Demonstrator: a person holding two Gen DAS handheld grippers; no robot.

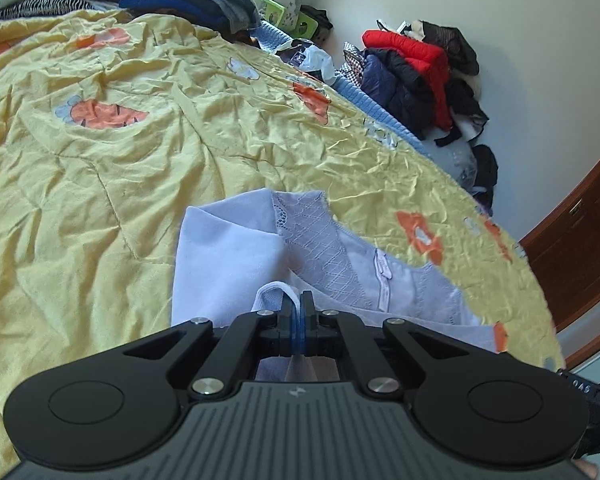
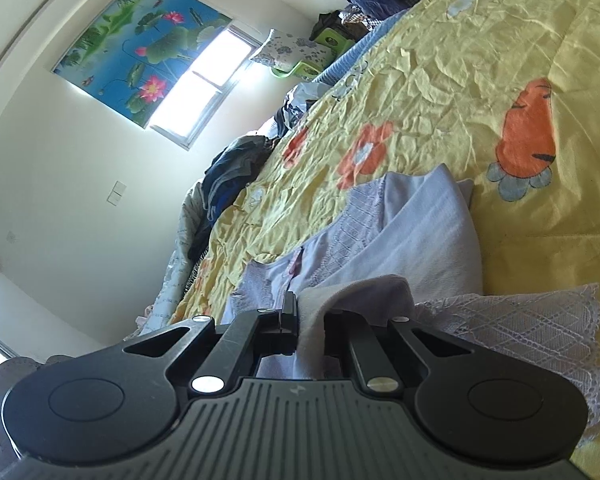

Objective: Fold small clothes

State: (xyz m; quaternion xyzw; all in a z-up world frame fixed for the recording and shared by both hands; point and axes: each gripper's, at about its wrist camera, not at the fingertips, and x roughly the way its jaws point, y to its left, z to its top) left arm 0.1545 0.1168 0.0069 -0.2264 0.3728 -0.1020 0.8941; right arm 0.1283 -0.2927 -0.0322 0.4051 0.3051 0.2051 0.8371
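The left tongs (image 1: 299, 304) are pinched narrow on a white hem of the pale lavender garment (image 1: 228, 264), a loop of that edge curling up just beside the left finger. The garment lies on the bed's yellow bedspread (image 1: 120, 152), near the edge closest to the person, with one plain panel folded over toward the left and a lace strip (image 1: 320, 248) running along its neckline. A small label shows inside the collar.

From the right wrist view, the right tongs (image 2: 305, 312) are also drawn narrow, gripping a thick fold of the same garment (image 2: 428, 232); the cloth drapes over the right finger and hides most of it. A lace-trimmed edge (image 2: 520, 332) spreads out to the right of these tongs, lying over the bedspread (image 2: 460, 92).

The bedspread is crumpled and printed with orange flowers and carrot shapes. At the far side of the bed a stack of dark folded clothes (image 1: 196, 0) rests near a green basket (image 1: 284, 12) with a floral cushion in it. Against the wall, a heap of jackets (image 1: 416, 68), red on top of dark blue and black, sits beyond the bed. In the right view a lotus-print blind (image 2: 140, 44) hangs partly over a bright window (image 2: 204, 88).
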